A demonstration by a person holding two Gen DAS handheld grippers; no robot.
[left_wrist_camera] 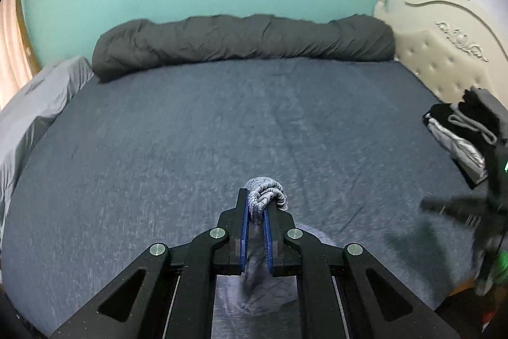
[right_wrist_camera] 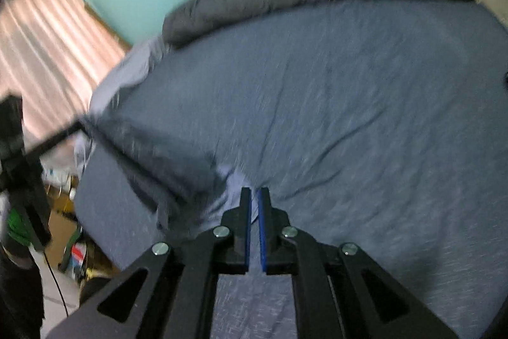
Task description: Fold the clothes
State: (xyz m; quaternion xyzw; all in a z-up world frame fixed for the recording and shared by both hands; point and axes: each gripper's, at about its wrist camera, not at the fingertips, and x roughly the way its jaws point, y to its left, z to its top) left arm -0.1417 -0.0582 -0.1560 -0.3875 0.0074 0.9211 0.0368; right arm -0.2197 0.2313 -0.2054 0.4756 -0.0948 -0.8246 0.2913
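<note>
The left hand-held gripper [left_wrist_camera: 256,205] is clenching a bunched grey garment [left_wrist_camera: 266,196], which is hanging just above the bed [left_wrist_camera: 222,123]. The right hand-held gripper [right_wrist_camera: 254,196] is hovering clenched and empty. Farther off, folded clothes [left_wrist_camera: 460,132] are sitting beside the headboard [left_wrist_camera: 444,59].

two grippers [left_wrist_camera: 256,212], one garment [left_wrist_camera: 266,196]
</note>
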